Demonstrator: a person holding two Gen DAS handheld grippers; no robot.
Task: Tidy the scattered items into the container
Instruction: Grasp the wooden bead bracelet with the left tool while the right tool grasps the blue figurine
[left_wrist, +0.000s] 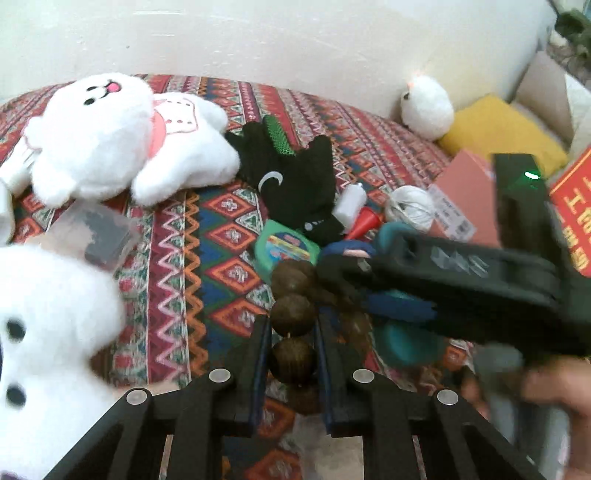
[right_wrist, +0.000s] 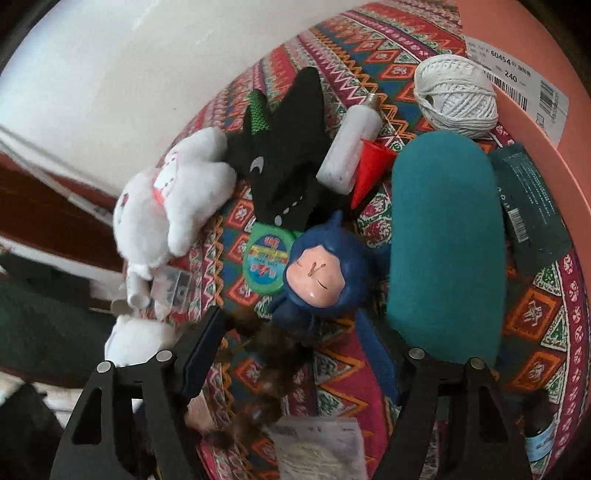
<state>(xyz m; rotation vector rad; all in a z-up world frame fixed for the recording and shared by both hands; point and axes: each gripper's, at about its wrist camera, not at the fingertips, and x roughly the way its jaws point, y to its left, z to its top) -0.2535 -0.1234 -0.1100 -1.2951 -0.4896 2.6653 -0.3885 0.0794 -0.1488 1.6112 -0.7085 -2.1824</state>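
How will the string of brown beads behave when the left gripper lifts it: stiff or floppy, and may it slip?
The bead string will probably hang floppy: the round beads sit loosely along a thin cord. It may slip, since the left gripper fingers press on smooth, curved beads. It looks rather heavy for its size, so the free end may swing toward the blue doll.

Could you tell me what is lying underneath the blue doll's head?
The blue doll rests its head on the edge of the green round tin, which lies on the patterned cloth. The tin's covered part, and anything beneath the doll's body, cannot be seen.
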